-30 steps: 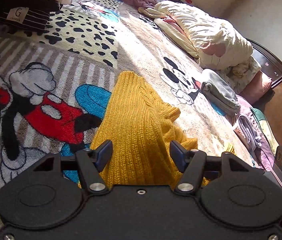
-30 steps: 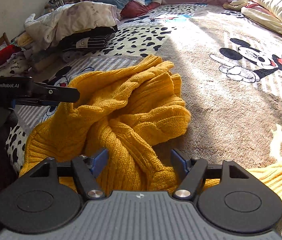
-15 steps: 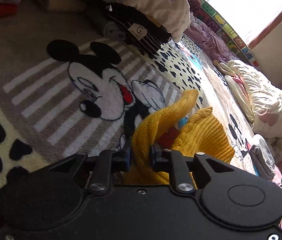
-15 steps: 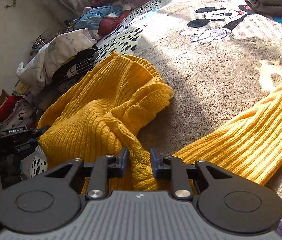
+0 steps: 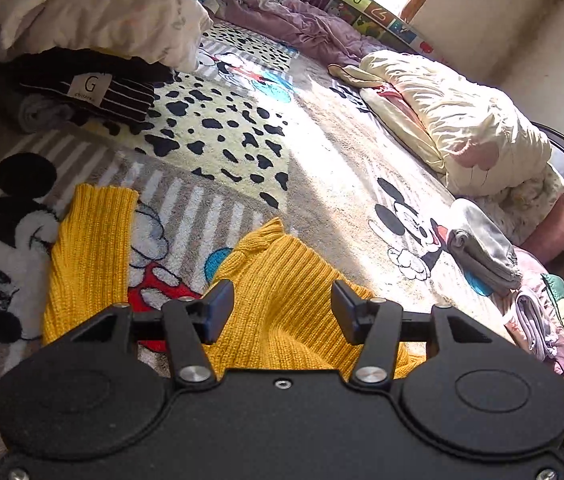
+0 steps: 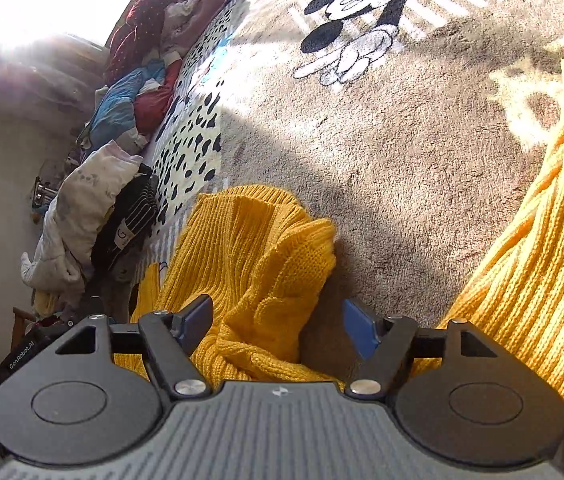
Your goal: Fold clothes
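Note:
A yellow knit sweater (image 5: 282, 304) lies crumpled on the cartoon-mouse blanket (image 5: 321, 168). One sleeve (image 5: 90, 256) stretches out flat to the left. My left gripper (image 5: 282, 308) is open, its jaws spread just above the sweater's body, holding nothing. In the right wrist view the sweater (image 6: 258, 264) is bunched at centre and another ribbed part (image 6: 533, 280) runs along the right. My right gripper (image 6: 278, 326) is open over the bunched knit, holding nothing.
A pile of clothes with a black striped garment (image 5: 94, 92) sits at the back left. A cream quilt (image 5: 457, 120), folded grey garments (image 5: 481, 248) and more folded items (image 5: 533, 320) line the right side. Purple bedding (image 5: 301, 28) lies at the far end.
Both grippers were shut on the yellow sweater half a second ago; both have opened and let it go. The sleeve now lies spread to the left.

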A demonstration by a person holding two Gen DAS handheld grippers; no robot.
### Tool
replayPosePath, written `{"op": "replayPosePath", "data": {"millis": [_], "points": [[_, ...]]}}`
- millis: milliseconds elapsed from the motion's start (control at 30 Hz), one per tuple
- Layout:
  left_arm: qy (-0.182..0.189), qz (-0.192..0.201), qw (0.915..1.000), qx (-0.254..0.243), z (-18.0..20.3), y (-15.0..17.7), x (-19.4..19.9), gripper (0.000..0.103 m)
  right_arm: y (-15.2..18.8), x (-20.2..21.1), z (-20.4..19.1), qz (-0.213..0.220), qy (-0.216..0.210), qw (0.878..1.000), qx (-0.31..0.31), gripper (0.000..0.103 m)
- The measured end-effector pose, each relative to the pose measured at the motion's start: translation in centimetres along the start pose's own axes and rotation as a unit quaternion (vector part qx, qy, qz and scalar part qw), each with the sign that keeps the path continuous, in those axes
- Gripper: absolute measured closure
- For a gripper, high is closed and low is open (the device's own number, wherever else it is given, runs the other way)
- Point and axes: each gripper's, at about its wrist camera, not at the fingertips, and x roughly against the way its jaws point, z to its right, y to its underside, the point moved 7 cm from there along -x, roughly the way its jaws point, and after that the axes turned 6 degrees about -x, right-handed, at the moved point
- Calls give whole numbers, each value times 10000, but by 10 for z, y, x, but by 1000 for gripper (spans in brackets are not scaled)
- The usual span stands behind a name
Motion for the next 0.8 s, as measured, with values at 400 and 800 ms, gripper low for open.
{"op": "replayPosePath", "data": {"millis": [400,800], "points": [[-407,-971,9943,-152,-11,-17,-105,45,-21,-30,16,215,56,9970,-747,61],[593,-269,9979,-40,-2,-56,-87,90,-65,-11,-37,820,-287,9947,549,75]]}}
